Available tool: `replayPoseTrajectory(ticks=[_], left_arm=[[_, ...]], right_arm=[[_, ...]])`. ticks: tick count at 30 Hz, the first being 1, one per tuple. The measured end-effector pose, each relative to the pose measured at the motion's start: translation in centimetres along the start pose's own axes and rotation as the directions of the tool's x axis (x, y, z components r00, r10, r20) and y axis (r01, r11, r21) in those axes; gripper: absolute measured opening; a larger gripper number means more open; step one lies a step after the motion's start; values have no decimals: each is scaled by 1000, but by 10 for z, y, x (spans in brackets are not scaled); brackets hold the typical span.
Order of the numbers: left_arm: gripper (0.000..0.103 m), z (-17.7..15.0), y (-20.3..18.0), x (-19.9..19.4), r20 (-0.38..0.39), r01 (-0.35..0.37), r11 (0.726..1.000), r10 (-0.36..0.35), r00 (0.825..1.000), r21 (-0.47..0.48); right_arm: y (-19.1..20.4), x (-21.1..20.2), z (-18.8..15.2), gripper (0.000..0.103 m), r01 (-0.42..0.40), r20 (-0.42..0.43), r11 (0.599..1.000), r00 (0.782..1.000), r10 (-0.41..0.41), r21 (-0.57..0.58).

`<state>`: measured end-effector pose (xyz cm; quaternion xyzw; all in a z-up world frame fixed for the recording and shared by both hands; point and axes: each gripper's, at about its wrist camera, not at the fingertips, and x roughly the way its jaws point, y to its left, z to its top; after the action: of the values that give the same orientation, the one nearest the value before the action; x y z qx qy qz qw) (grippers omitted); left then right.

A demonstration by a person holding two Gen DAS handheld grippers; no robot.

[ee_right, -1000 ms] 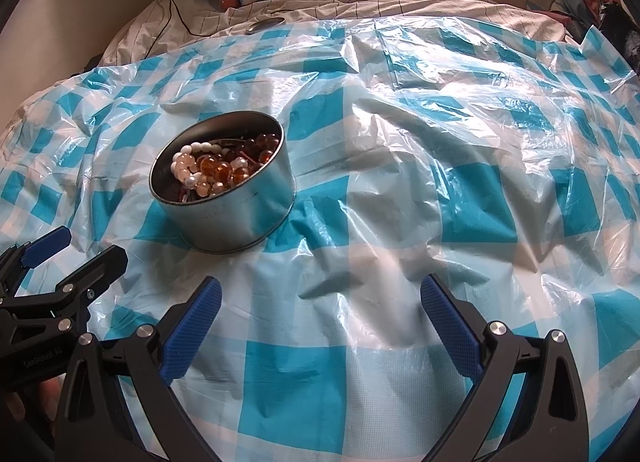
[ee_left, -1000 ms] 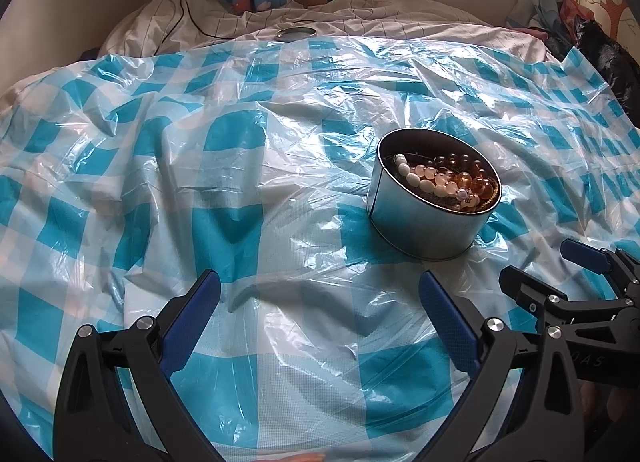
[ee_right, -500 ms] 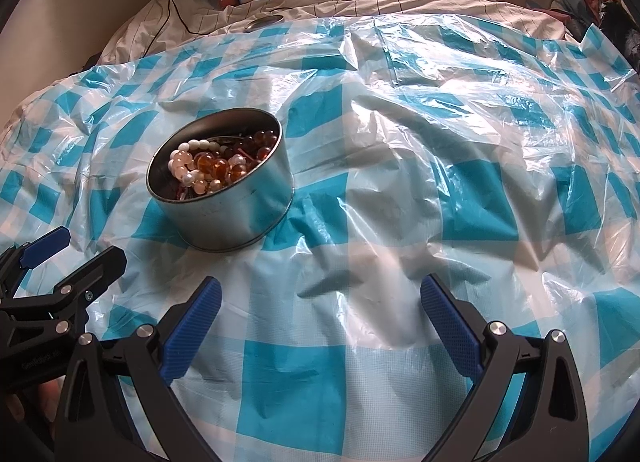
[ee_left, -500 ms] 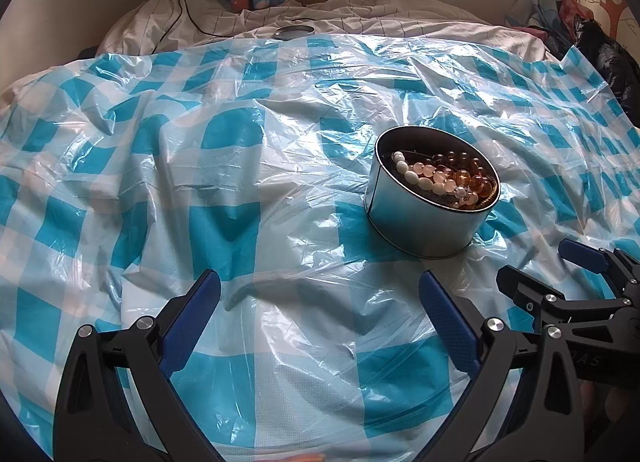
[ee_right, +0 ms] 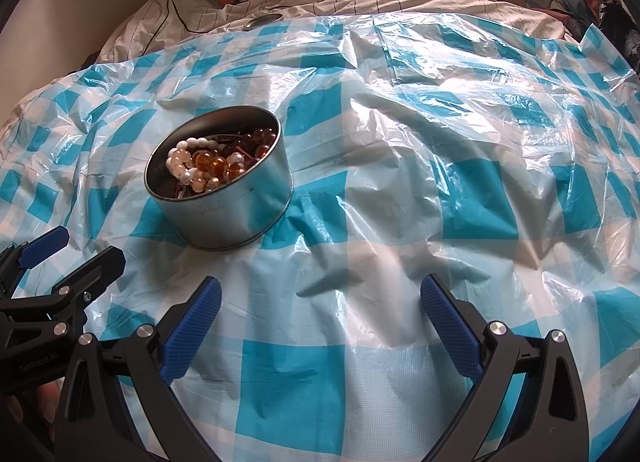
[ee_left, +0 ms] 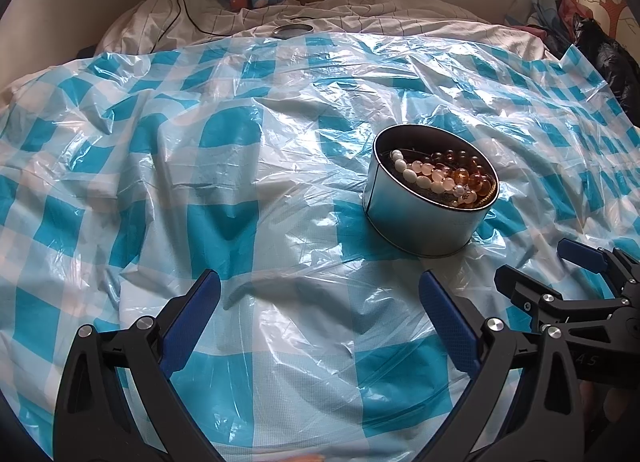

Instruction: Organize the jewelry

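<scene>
Hovering with jaws spread wide and empty, the left gripper (ee_left: 320, 286) and right gripper (ee_right: 320, 290) sit side by side. The metal tin (ee_left: 420, 218), at the left gripper's one o'clock, holds beaded jewelry (ee_left: 440, 178) on a blue-checked plastic sheet (ee_left: 224, 198).

Both the left gripper (ee_left: 320, 304) and the right gripper (ee_right: 320, 302) had matte black plastic frames with silver round screw heads. Their jaws were lined with textured blue pads (ee_right: 192, 326). Faint grey lettering marked one black frame.
</scene>
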<state>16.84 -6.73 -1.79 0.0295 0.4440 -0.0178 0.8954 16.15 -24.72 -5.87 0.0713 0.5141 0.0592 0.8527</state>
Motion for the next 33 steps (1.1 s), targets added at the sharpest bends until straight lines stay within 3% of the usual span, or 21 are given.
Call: replayPoseTrajectory(ticks=[33], left_arm=[[95,1,-3,0,-10,4,1000,-4,1000,-1]], right_arm=[[-1,2,-1,96,5,-6,1000,1000,-5,0]])
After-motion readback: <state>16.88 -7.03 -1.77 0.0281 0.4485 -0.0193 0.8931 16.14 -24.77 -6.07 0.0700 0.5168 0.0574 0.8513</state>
